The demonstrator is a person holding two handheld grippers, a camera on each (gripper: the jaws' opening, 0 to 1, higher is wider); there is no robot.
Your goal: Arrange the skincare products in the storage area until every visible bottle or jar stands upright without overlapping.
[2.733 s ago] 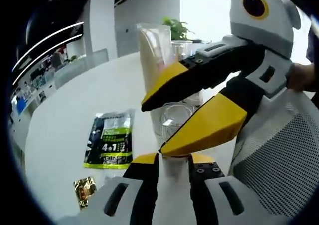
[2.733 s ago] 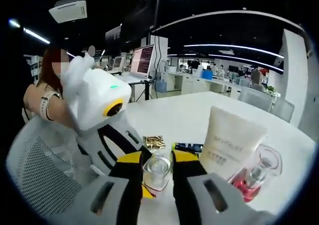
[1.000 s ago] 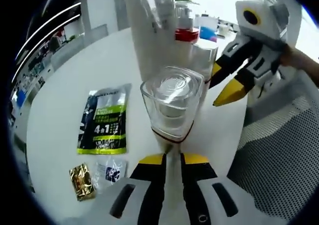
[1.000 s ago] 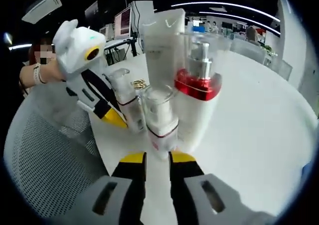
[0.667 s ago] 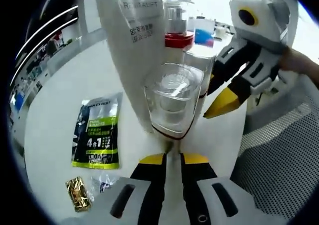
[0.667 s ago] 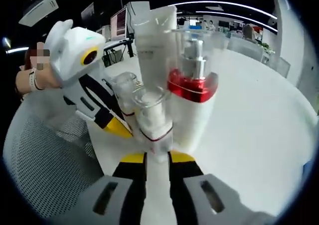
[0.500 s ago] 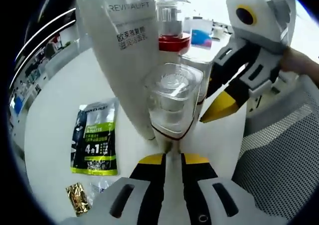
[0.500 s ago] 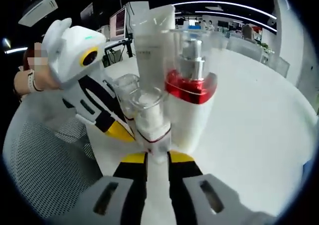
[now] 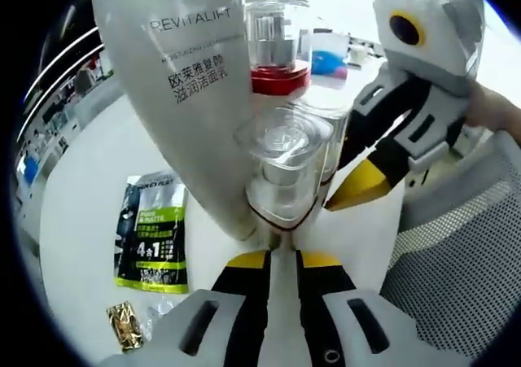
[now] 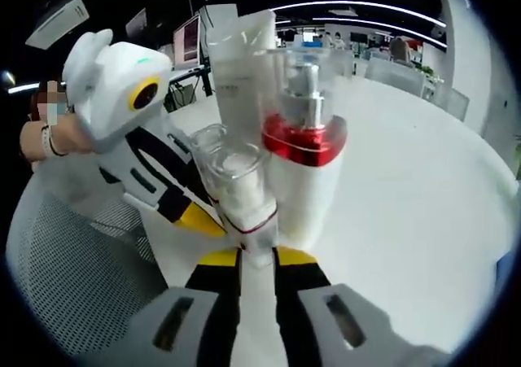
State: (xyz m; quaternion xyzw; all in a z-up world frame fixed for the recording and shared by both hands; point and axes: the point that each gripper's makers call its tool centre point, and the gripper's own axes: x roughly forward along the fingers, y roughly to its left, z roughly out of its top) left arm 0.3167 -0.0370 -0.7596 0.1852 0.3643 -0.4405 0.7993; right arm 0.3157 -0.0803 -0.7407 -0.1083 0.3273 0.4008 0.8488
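Note:
My left gripper (image 9: 281,255) is shut on the base of a small clear-capped bottle (image 9: 282,172), held upright against a tall white tube (image 9: 187,82). Behind stands a pump bottle with a red collar (image 9: 277,54). The right gripper (image 9: 383,151) reaches in from the right, beside a second small bottle (image 9: 327,135). In the right gripper view, my right gripper (image 10: 259,257) is shut on a small clear-capped bottle (image 10: 242,190), close against the red-collared pump bottle (image 10: 301,151) and the white tube (image 10: 238,58). The left gripper (image 10: 159,168) holds its small bottle (image 10: 206,143) just behind.
A green and black sachet (image 9: 151,237) and a gold packet (image 9: 124,322) lie flat on the white table (image 9: 81,188). A white mesh chair (image 9: 456,261) stands at the table's edge; the mesh chair (image 10: 73,277) also appears on the left of the right gripper view.
Both grippers have carried their small bottles in close to the white tube and the pump bottle. The tube now looms larger in the left gripper view.

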